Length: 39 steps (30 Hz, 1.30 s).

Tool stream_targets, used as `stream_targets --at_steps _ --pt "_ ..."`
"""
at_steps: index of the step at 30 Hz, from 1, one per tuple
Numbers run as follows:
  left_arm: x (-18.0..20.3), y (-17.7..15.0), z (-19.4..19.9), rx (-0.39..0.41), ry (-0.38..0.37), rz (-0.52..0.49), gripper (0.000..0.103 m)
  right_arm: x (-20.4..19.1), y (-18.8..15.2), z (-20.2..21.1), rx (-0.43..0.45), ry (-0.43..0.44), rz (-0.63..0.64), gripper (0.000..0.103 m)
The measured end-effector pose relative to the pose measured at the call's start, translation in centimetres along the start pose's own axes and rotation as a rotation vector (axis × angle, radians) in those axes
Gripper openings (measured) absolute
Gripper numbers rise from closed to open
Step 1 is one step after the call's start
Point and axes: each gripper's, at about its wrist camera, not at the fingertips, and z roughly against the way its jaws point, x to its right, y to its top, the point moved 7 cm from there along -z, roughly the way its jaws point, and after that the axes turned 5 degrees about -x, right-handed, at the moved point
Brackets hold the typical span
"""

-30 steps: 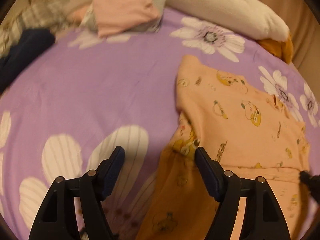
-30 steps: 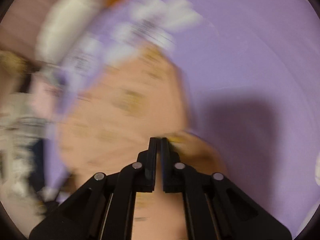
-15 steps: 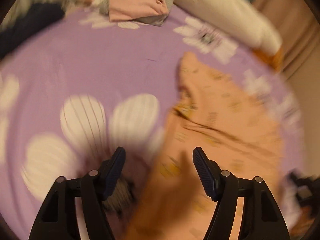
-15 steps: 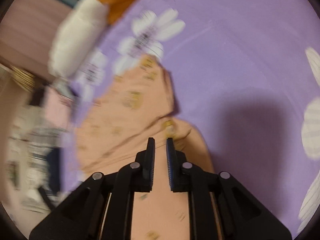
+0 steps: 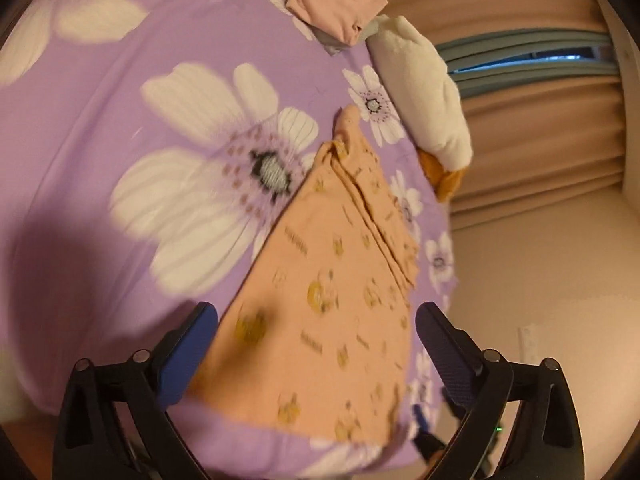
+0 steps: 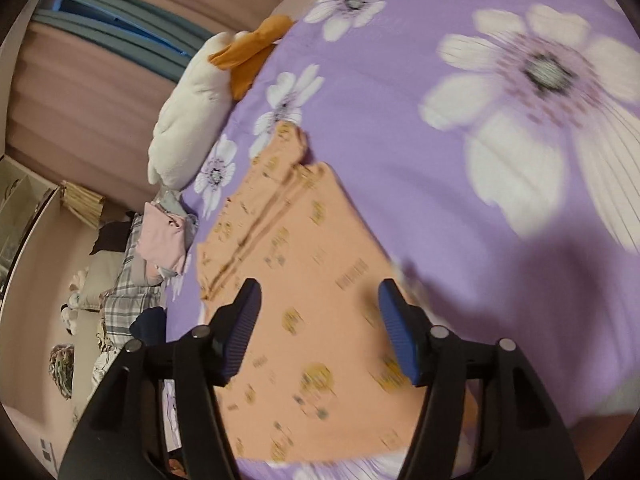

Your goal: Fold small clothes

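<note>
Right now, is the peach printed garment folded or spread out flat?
Folded at least once: the peach garment lies flat on the purple bedsheet with stacked layered edges along one side. Whether folding is finished, cannot tell.

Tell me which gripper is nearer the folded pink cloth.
Cannot tell. Left gripper and right gripper, both opening over the peach garment, are far from the pink cloth.
</note>
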Motion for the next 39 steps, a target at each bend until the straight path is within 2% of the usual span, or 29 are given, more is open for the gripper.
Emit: stream_targets --at_steps 2,5,7,10,13,15,17,19,23,28,30,32,35,37,39 --pt "-1.0 -1.5 -0.1 -0.031 -0.015 0.036 0.098 1.7 -1.4 0.6 -0.039 0.027 -0.051 0.065" --pt "-1.6 -3.8 -0.9 -0.103 -0.094 0.065 0.098 3.4 -3.3 1.0 -0.068 0.059 -0.132 0.066" --pt "-1.2 -4.9 -1.5 -0.125 -0.130 0.057 0.098 4.8 -5.0 1.3 -0.084 0.032 -0.205 0.064" --pt "0.1 -5.7 -2.5 -0.160 -0.171 0.036 0.098 4.5 -7.1 1.4 -0.123 0.078 -0.234 0.065" --pt "1.2 -7.7 -4.3 -0.307 -0.302 0.105 0.098 3.1 -8.8 0.2 -0.213 0.145 -0.238 0.065" --pt "1.8 -8.2 -6.2 -0.363 -0.327 0.114 0.098 2.0 -10.0 -1.2 -0.257 0.200 -0.240 0.065" --pt "2.1 -8.0 -7.2 -0.328 -0.280 0.101 0.099 1.2 -10.3 -2.3 -0.259 0.212 -0.217 0.066" --pt "3.1 -7.6 -7.0 -0.291 -0.286 0.100 0.100 0.9 -10.4 -3.0 -0.250 0.225 -0.202 0.066" --pt "4.5 -6.7 -7.2 -0.211 -0.248 0.028 0.100 0.3 -9.4 -3.5 -0.202 0.257 -0.178 0.065" --pt "5.8 -5.2 -8.3 -0.080 -0.101 -0.121 0.098 0.5 -8.4 -3.7 -0.164 0.278 -0.202 0.064" --pt "4.9 -4.6 -8.2 -0.040 -0.078 -0.088 0.092 0.5 -8.0 -3.6 -0.154 0.264 -0.196 0.061" --pt "4.0 -4.0 -7.8 -0.021 -0.124 -0.009 0.088 1.3 -7.4 -3.1 -0.137 0.242 -0.212 0.060" --pt "2.7 -3.4 -6.7 0.004 -0.199 0.060 0.088 3.0 -6.0 -1.4 -0.050 0.226 -0.256 0.061" --pt "3.0 -3.6 -7.5 -0.015 -0.160 0.024 0.088 4.3 -5.0 -0.6 -0.001 0.211 -0.287 0.061" --pt "3.9 -4.3 -8.1 -0.039 -0.085 -0.074 0.088 4.6 -5.0 -1.4 -0.038 0.258 -0.311 0.061"
